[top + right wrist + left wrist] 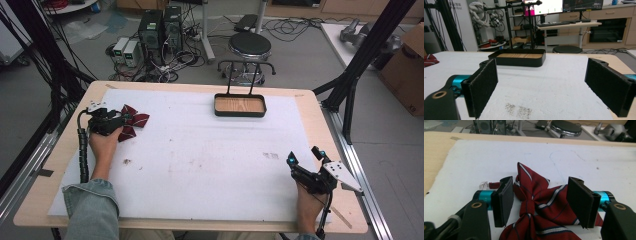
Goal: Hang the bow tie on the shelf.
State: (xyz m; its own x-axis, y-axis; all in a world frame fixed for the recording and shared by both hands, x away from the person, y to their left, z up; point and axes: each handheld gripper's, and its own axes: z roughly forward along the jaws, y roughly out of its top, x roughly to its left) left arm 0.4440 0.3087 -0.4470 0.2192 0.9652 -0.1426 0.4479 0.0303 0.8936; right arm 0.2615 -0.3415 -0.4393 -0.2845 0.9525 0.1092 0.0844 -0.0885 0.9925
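left tool (537, 203): spread, jaws straddling the bow tie (541, 202) knot, wings fanned fore and aft | right tool (306, 159): spread, nothing held, well apart

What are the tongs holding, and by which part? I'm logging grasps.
Nothing is held. The left tongs stand open around the red striped bow tie's knot, not closed on it. The right tongs are open.
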